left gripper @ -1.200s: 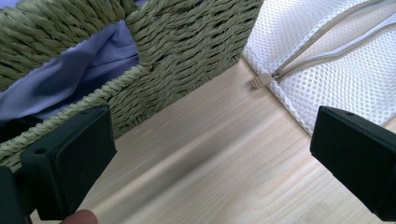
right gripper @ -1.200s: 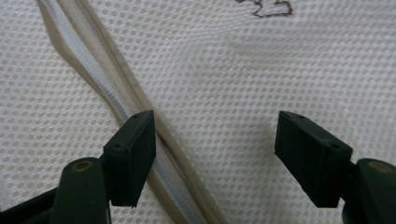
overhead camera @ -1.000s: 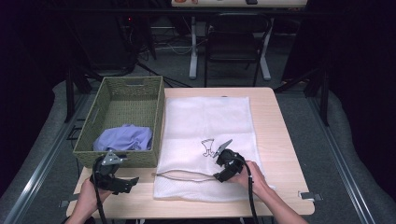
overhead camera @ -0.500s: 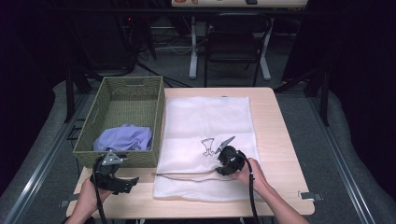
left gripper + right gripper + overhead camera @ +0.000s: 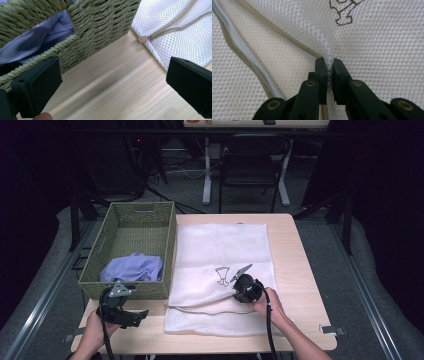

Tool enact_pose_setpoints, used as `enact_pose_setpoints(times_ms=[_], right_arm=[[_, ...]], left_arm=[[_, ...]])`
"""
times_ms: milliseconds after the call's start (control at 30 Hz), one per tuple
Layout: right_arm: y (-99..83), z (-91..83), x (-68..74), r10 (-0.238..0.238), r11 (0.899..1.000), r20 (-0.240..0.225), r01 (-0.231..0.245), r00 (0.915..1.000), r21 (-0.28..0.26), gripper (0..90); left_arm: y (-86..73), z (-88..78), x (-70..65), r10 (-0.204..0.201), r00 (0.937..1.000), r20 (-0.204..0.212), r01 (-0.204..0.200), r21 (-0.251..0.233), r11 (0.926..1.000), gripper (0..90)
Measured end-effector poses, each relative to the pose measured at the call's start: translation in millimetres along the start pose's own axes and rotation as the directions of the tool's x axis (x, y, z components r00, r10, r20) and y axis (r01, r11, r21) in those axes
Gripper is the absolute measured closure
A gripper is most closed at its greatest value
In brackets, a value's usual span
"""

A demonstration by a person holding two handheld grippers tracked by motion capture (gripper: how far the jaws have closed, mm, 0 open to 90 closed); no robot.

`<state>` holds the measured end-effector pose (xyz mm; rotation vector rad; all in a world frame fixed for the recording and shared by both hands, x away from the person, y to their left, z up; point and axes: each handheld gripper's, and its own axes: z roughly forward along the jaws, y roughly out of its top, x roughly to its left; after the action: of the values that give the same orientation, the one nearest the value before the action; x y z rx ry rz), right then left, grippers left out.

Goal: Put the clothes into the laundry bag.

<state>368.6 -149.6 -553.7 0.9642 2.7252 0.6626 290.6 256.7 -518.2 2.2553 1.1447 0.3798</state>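
Wooden table (image 5: 300, 265) with a bare strip along its right side and near edge; dark floor beyond every edge. White mesh bag (image 5: 220, 250) spread flat over the middle of the table, reaching almost to the far edge, zip (image 5: 200, 309) open near the front and a small brown outline drawing (image 5: 223, 276) just above it. Green woven basket (image 5: 131, 222) on the left, touching the bag's left edge, lilac cloth (image 5: 132, 267) bunched in its near end. Right gripper (image 5: 240, 287) on the bag just beside the drawing, jaws having just been closing, now pinched together on a raised fold of the top mesh layer (image 5: 329, 56). Left gripper (image 5: 131, 316) low over the bare front-left corner, jaws wide apart, holding nothing; basket wall (image 5: 100, 27) close ahead, zip end (image 5: 143, 39) to its right.
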Motion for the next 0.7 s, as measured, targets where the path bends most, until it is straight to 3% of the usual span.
enact_pose_setpoints(times_ms=[700], right_arm=[[11.2, -23.4, -4.0, 0.021, 0.996, 0.026, -0.019, 0.9994, -0.086, 85.2]], left_arm=[[0.0, 0.8, 0.6, -0.003, 1.0000, 0.006, 0.003, -0.002, 1.0000, 0.2]])
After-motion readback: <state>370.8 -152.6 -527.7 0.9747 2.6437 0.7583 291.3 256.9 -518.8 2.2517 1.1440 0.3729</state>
